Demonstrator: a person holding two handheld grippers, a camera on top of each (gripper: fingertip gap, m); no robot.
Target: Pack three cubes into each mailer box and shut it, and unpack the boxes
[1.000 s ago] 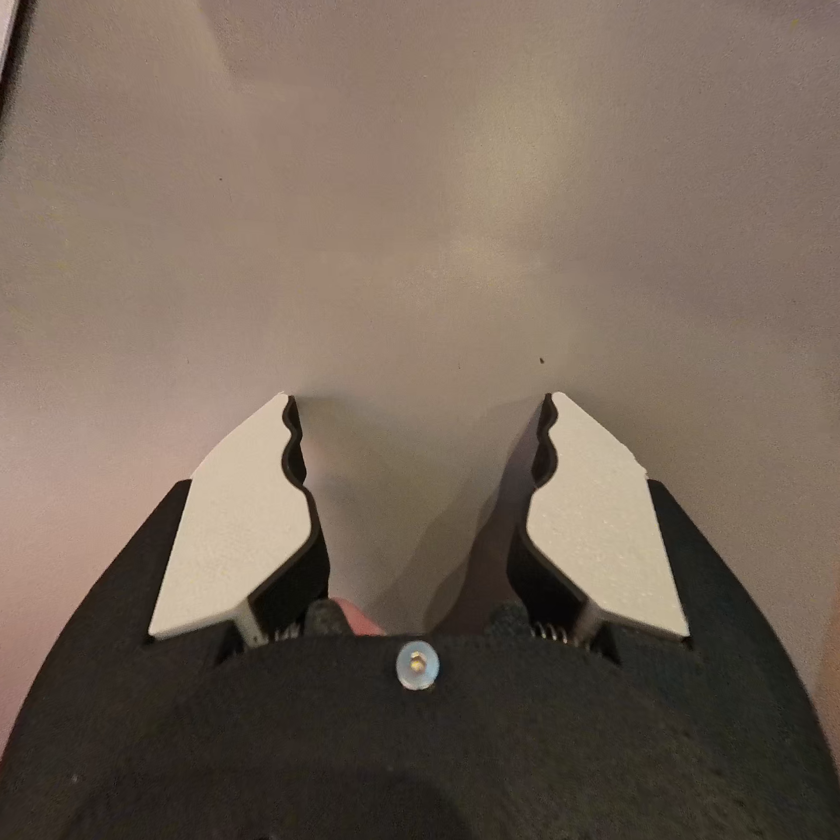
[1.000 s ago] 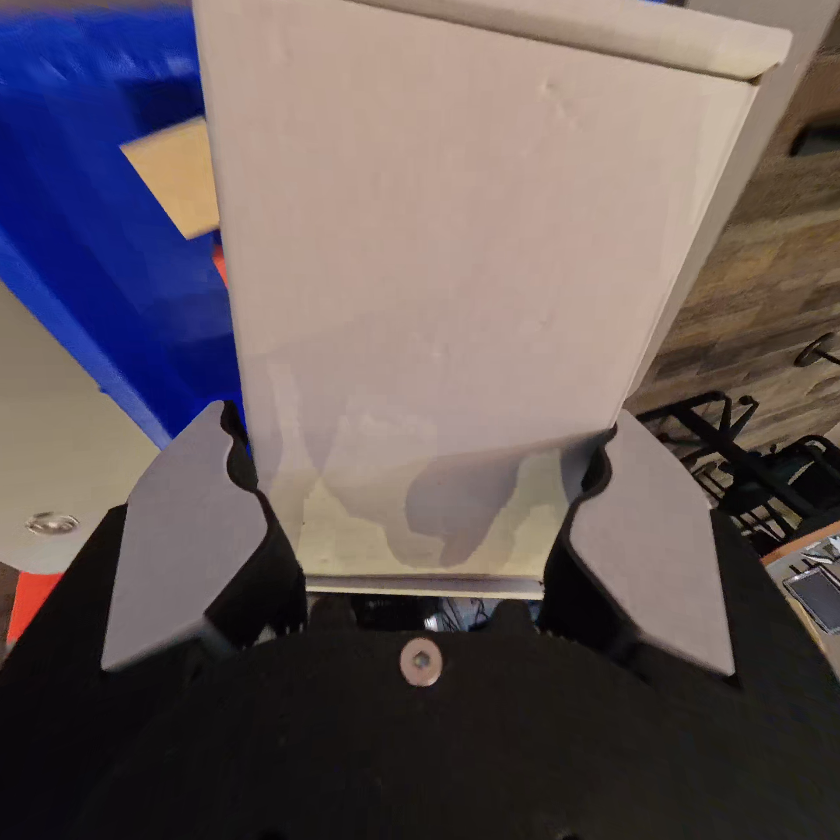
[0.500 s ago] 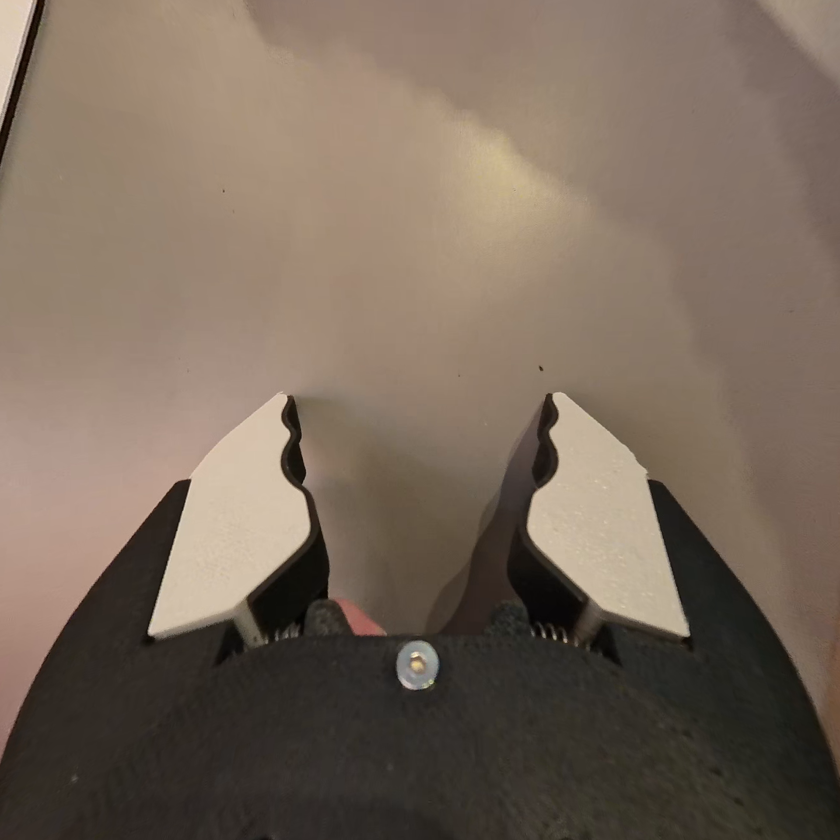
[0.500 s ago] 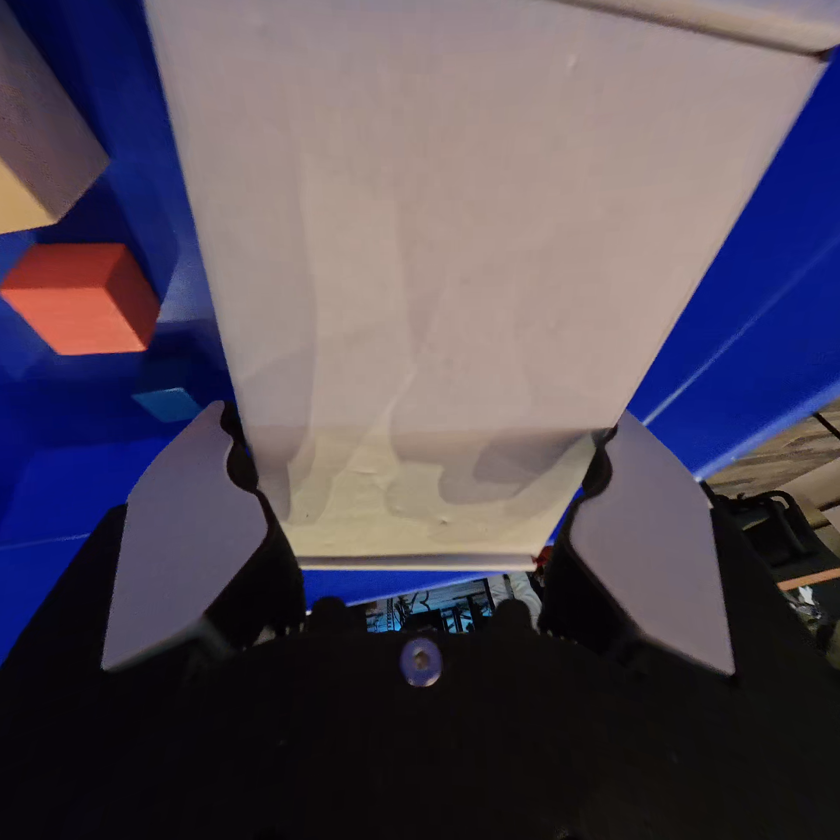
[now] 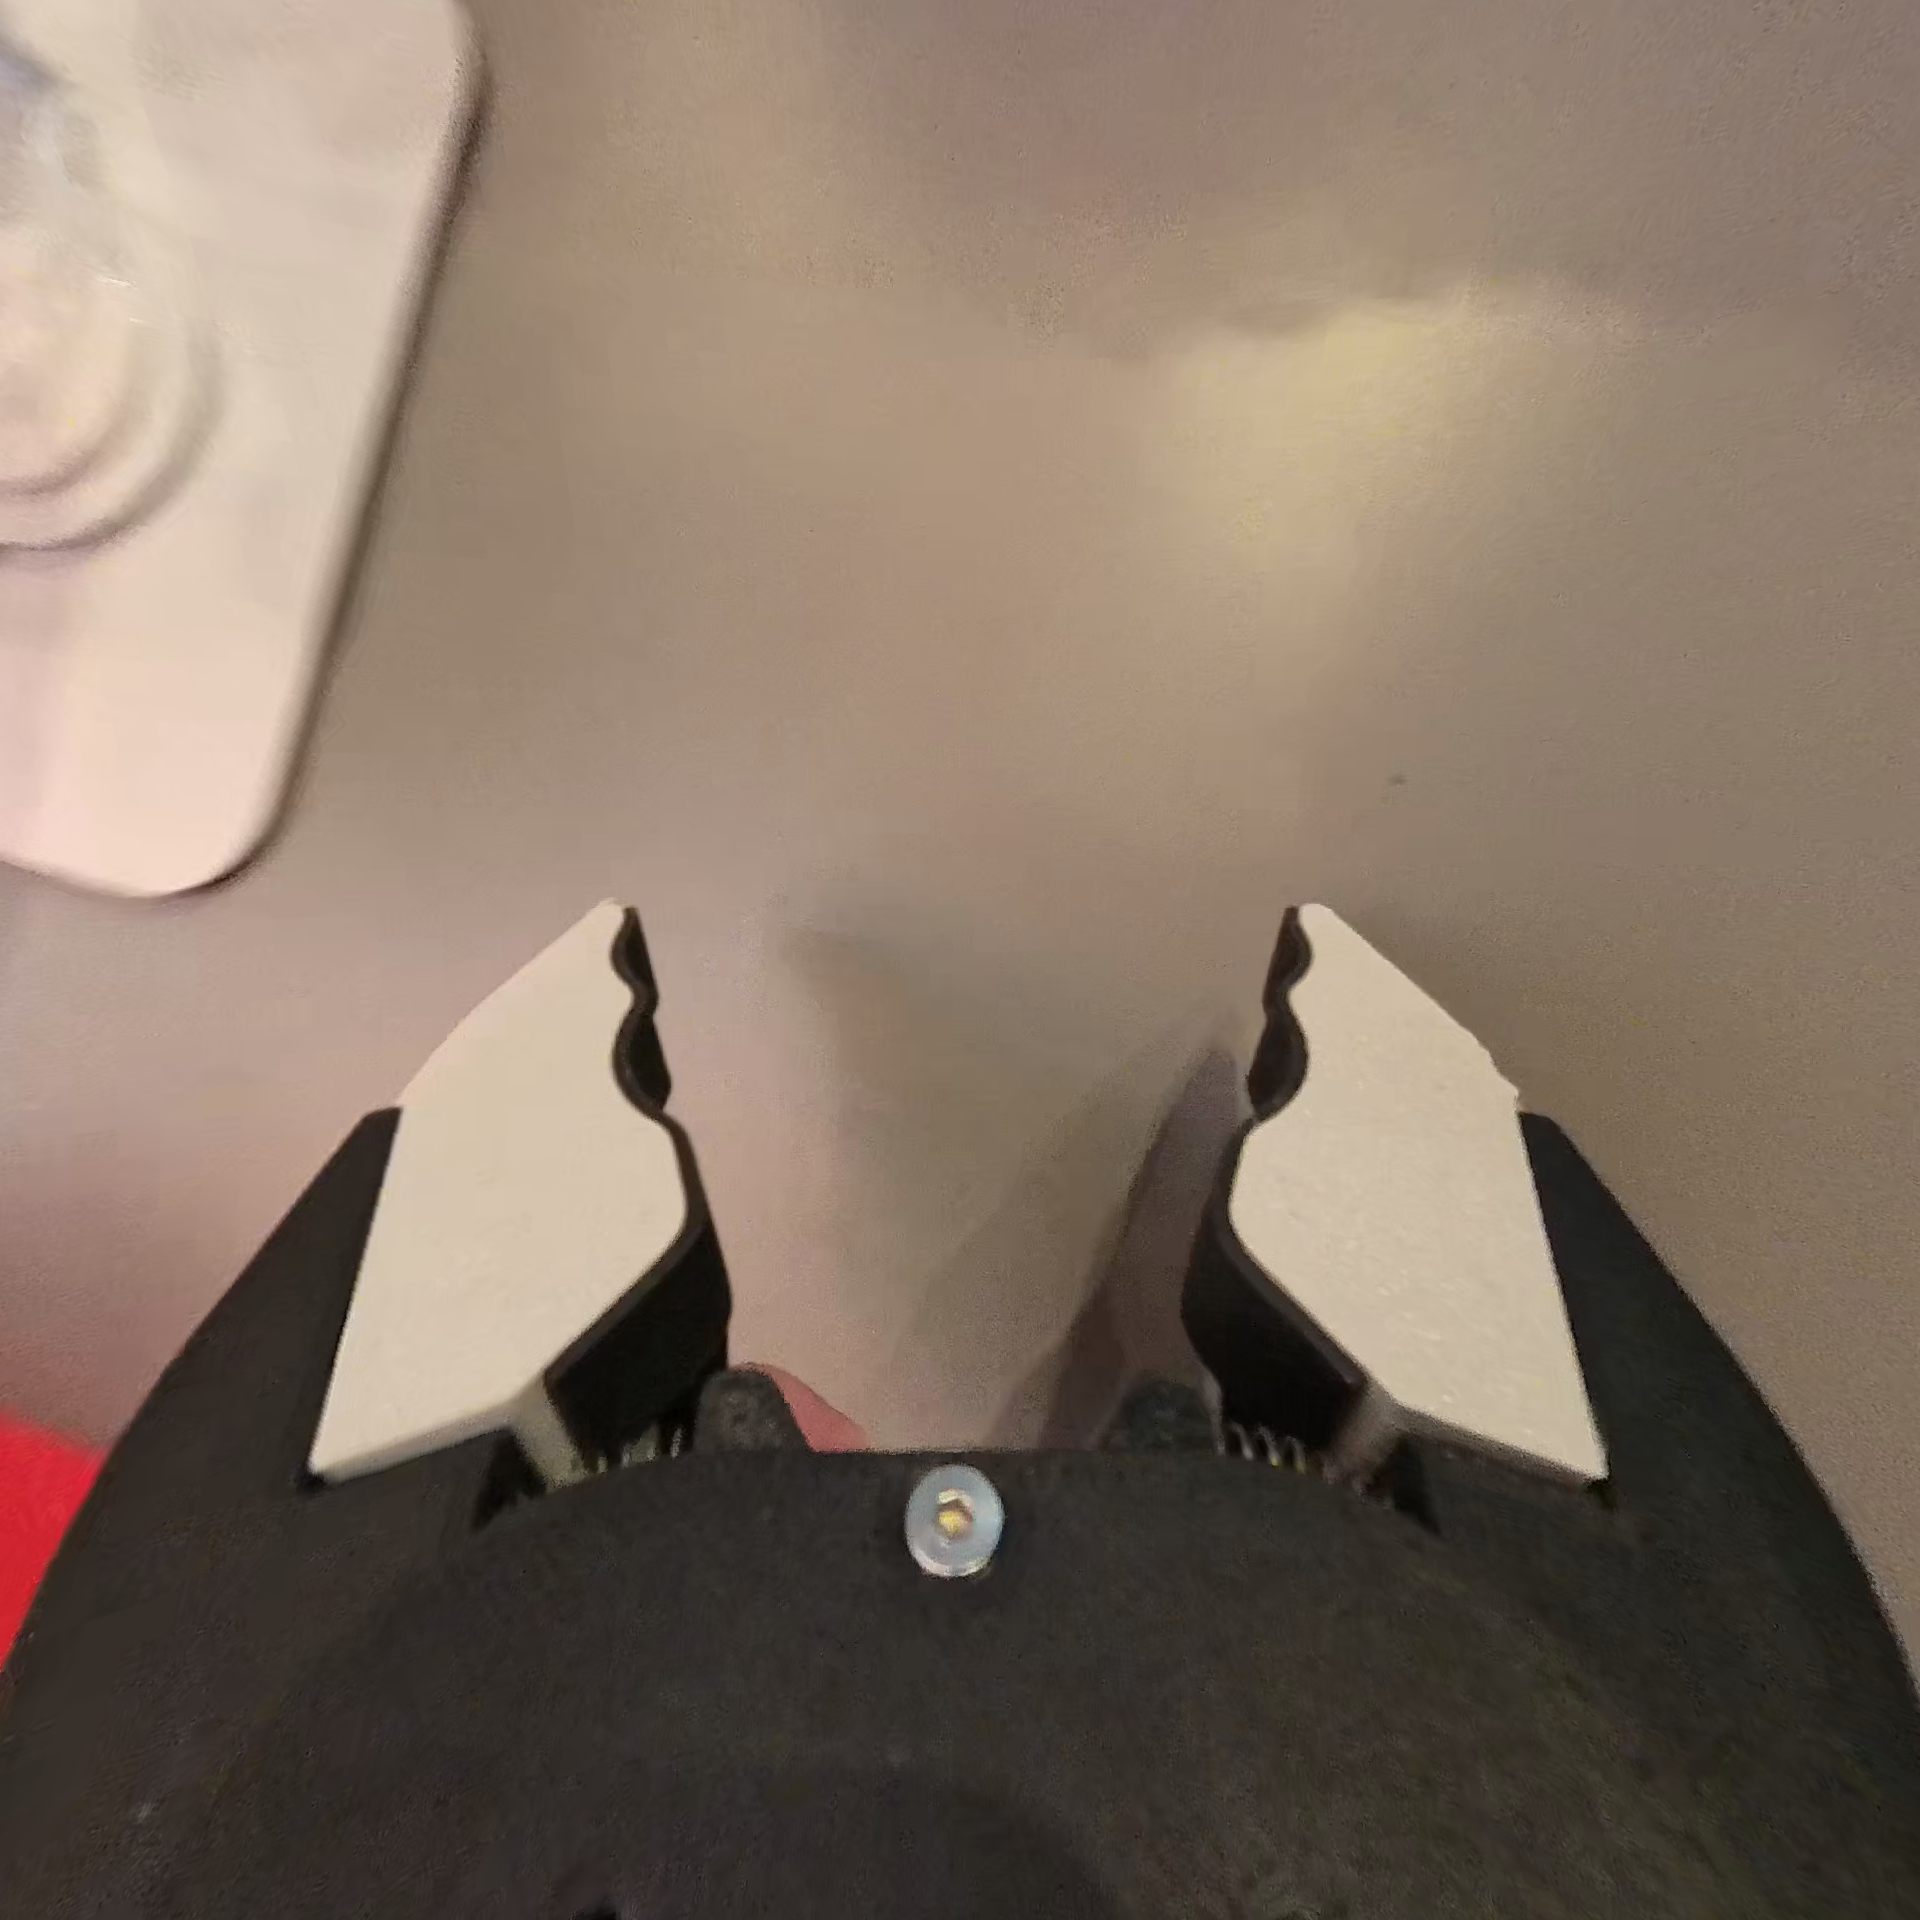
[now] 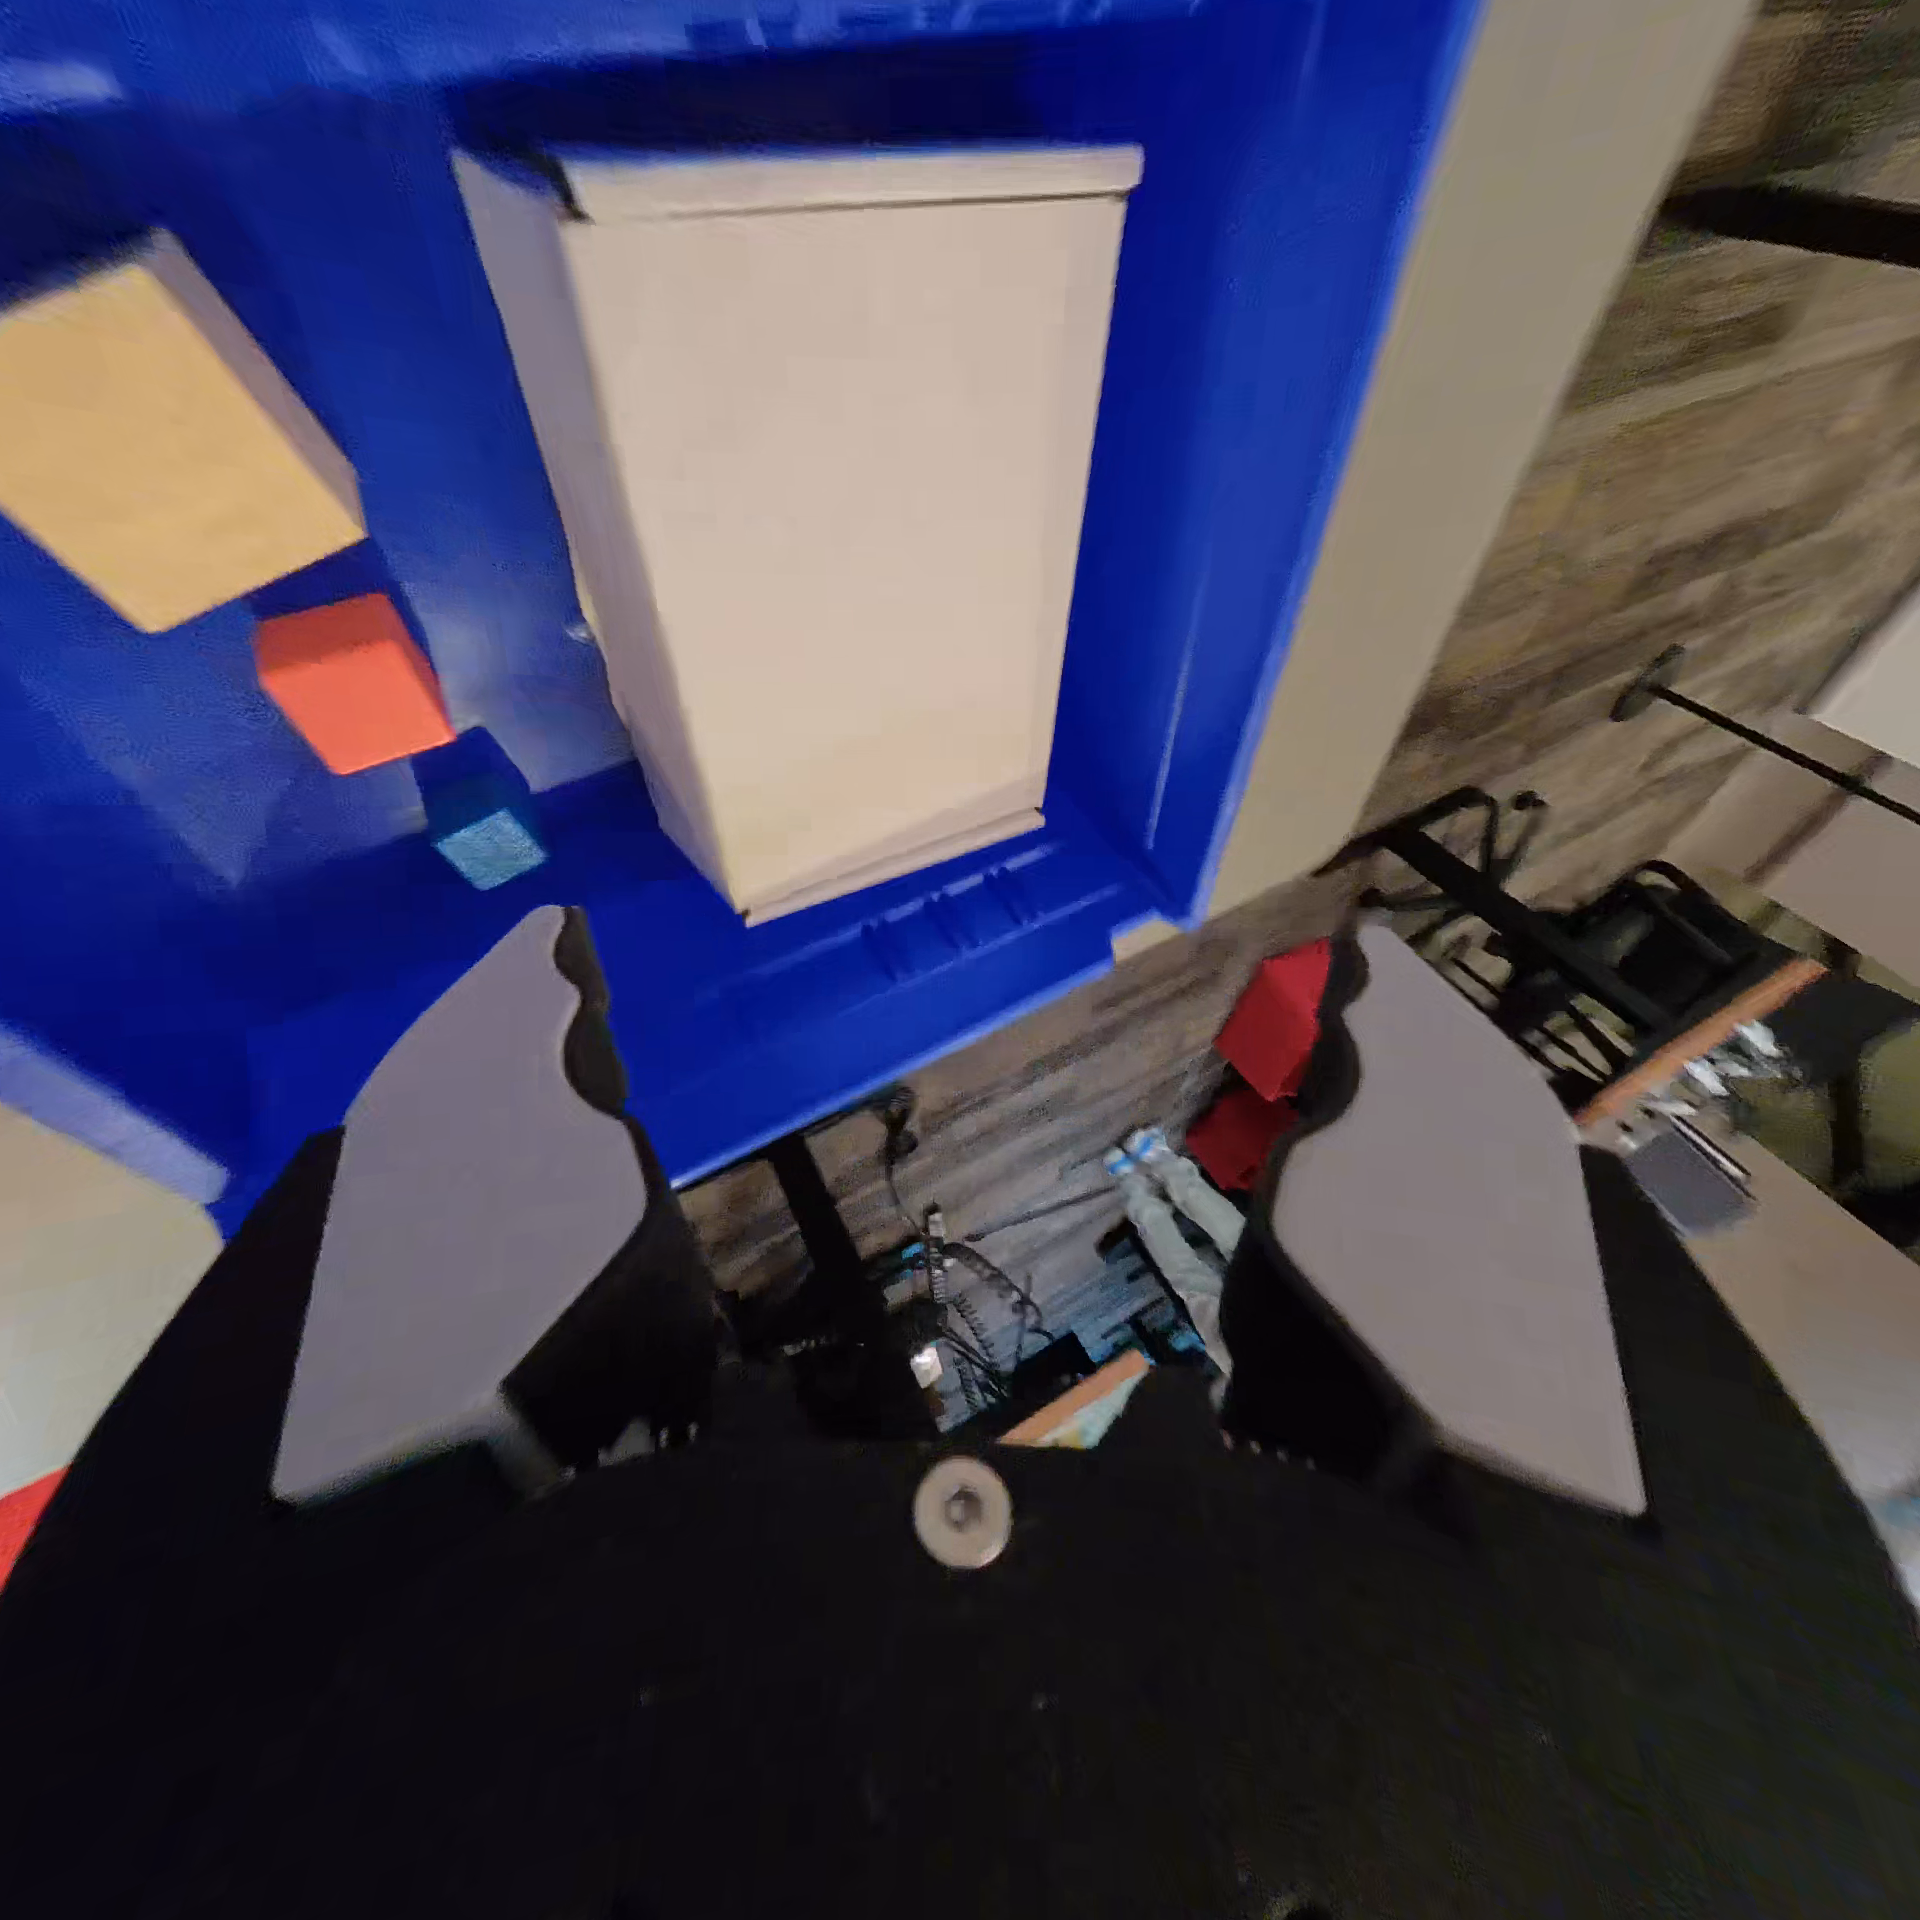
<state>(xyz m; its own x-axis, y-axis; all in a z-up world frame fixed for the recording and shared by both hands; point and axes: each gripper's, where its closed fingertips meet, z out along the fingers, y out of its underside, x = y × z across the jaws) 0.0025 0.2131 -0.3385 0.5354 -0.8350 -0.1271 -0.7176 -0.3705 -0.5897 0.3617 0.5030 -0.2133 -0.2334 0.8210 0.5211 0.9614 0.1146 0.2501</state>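
Left wrist view: the left gripper (image 5: 961, 925) hangs over the bare grey table (image 5: 1039, 520) with its jaws spread wide and nothing between them. A white rounded plate-like thing (image 5: 187, 436), blurred, lies on the table up and to the left of the gripper; a red patch (image 5: 42, 1486) shows at the frame's left edge, too little to name.

Right wrist view: the right gripper (image 6: 961, 935) is wide open and empty, above the near rim of the blue bin (image 6: 831, 997). Inside the bin, just beyond that rim, lies a closed white mailer box (image 6: 831, 499). To the box's left sit a tan box (image 6: 156, 447), an orange-red cube (image 6: 353, 681) and a small blue cube (image 6: 483, 805), the blue cube nearest the mailer box.

The mailer box looks already put down in the bin. For the next step, my judgement is to lift the open right gripper straight clear of the rim, so the fingers neither catch the bin wall nor nudge the box.
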